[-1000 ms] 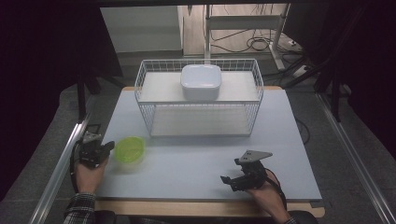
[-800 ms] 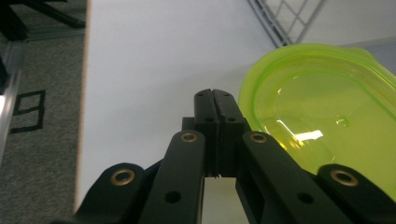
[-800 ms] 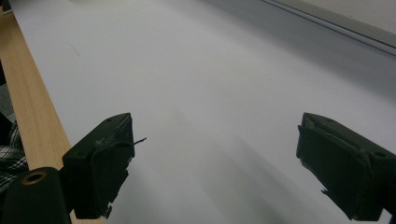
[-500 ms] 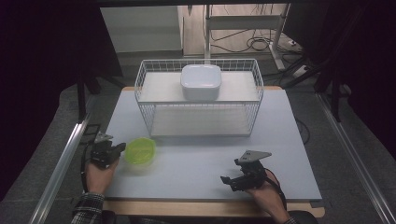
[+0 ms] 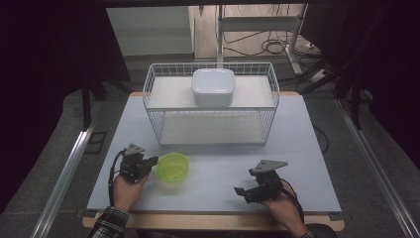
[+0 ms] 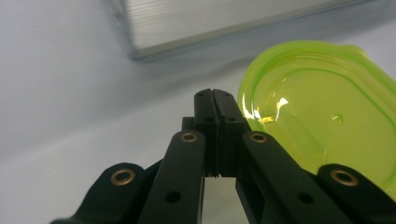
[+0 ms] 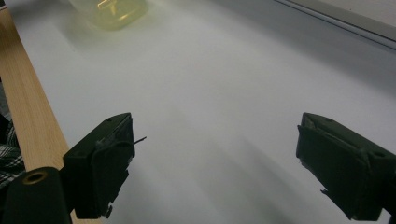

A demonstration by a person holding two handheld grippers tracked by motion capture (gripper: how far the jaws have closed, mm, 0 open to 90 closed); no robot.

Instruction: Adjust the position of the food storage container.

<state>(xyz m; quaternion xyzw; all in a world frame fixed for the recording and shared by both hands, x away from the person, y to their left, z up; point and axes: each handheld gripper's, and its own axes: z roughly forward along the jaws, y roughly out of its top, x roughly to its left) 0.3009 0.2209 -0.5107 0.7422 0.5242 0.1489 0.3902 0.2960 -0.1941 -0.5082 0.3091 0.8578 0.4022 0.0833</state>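
Note:
A translucent lime-green bowl (image 5: 173, 167) sits open side up on the grey table mat (image 5: 297, 148), in front of the basket. My left gripper (image 5: 151, 161) is at the bowl's left rim. In the left gripper view its jaws are pressed together, nothing green shows between them, and the green bowl (image 6: 322, 112) lies against the right jaw. My right gripper (image 5: 239, 191) rests low near the table's front right and points left. Its jaws stand wide apart over bare mat in the right gripper view, where the bowl (image 7: 109, 10) is a blur far ahead.
A white wire basket (image 5: 212, 104) stands at the back middle of the mat with a white lidded tub (image 5: 213, 87) on its upper shelf. A wooden table edge (image 7: 32, 107) runs along the front. Metal rails flank the table on both sides.
My left gripper has slid to the right along the front of the mat, and the green bowl has moved right with it. The right gripper has stayed put.

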